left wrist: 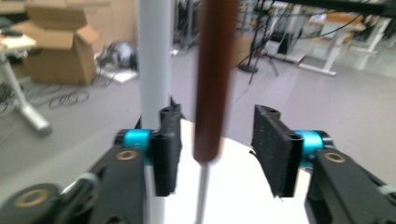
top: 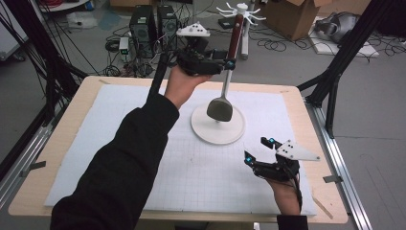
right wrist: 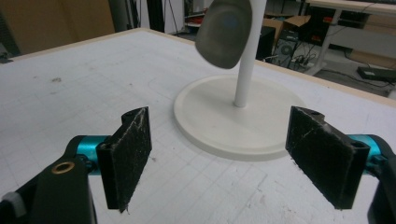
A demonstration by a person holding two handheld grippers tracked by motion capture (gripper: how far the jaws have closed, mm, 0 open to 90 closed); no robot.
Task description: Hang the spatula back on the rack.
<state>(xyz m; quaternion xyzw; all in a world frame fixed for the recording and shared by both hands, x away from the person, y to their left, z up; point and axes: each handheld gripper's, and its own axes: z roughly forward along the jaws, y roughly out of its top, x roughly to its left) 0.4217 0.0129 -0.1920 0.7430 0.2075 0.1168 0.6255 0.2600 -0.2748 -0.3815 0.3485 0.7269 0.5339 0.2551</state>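
Table (top: 67,143): light wood edge, covered by a white gridded mat (top: 119,124).

Stand (top: 218,129): round white base resting on the mat right of centre, thin white pole (right wrist: 247,65) rising upright from its middle to a crown of white hooks (top: 242,8) at the top.

Spatula (top: 229,72): hanging close alongside the pole, dark reddish-brown handle (left wrist: 215,79) uppermost, pale metal shaft below, grey blade (right wrist: 224,30) lowest. Blade suspended above the base, clear of it, in the right gripper view. Upper end near the hooks; attachment to a hook too small to make out.

Left gripper (top: 229,63): raised above the far side of the table, at the lower part of the handle. In the left gripper view (left wrist: 215,149), jaws spread either side of the handle's lower end, with a gap showing on both sides; handle between the pads, not pinched. Pole just beside the near pad, at its outer side.

Right gripper (top: 260,149): low over the mat near the right front corner, well apart from the spatula. In the right gripper view (right wrist: 233,154), jaws spread wide, nothing between them, facing the base.
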